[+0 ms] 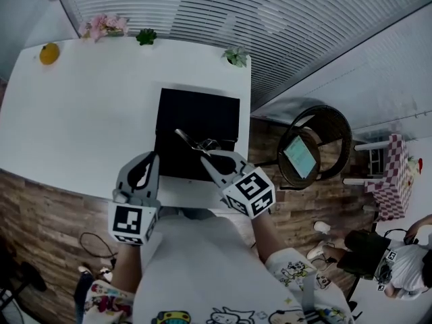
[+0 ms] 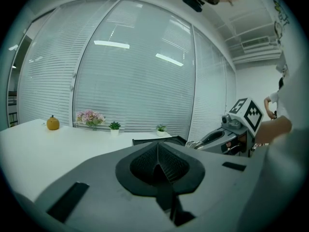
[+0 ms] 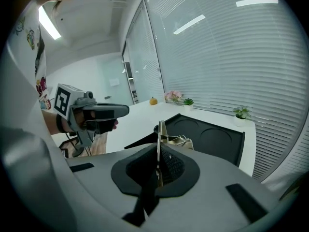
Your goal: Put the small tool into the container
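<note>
Two jaws of the right hand-held gripper (image 3: 158, 152) pinch a metal tool (image 1: 192, 142) above the black container (image 1: 202, 110); the left hand-held gripper (image 2: 158, 149) is clenched, empty.

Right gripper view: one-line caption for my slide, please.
Right gripper shut on the small metal tool, held over the black container on the white table.
</note>
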Demonstrator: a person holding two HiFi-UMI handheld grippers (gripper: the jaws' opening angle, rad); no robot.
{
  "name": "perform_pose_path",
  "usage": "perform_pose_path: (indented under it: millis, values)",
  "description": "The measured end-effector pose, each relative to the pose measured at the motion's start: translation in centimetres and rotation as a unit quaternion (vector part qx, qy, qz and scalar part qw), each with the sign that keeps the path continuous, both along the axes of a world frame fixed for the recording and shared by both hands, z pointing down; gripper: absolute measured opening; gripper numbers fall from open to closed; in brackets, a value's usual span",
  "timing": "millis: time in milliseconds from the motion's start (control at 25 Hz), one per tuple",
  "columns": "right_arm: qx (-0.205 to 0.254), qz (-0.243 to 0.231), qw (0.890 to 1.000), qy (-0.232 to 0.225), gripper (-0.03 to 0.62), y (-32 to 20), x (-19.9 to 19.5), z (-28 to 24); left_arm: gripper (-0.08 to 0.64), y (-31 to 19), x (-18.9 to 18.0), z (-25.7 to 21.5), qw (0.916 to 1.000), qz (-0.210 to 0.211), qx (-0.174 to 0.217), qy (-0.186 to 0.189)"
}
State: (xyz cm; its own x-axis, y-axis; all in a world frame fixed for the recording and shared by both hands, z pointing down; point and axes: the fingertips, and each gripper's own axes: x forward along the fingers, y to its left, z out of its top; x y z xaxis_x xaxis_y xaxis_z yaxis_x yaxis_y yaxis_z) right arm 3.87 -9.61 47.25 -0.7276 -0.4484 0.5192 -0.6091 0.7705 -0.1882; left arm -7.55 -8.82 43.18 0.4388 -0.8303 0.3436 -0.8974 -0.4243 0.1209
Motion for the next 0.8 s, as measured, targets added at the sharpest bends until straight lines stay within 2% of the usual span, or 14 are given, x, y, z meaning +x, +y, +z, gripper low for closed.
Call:
perform_pose_path:
  millis: [280, 400, 800]
  values:
    - [-0.036, -0.04, 0.998, 0.01, 0.002, 0.5, -0.7, 1.7, 0.009, -0.4, 0.0, 0.2, 0.9999, 0.0, 0.014, 0.004]
    - [-0.054, -0.056, 0.997, 0.013, 0.002, 0.6, -1.1, 2.5, 0.009, -0.4, 0.0, 0.4, 1.0, -0.002, 0.007, 0.006]
    - [-0.105, -0.082, 0.991, 0.034, 0.002, 1.3, -1.7, 4.8, 0.009, -0.5, -0.2, 0.8, 1.0, 0.005, 0.007, 0.001]
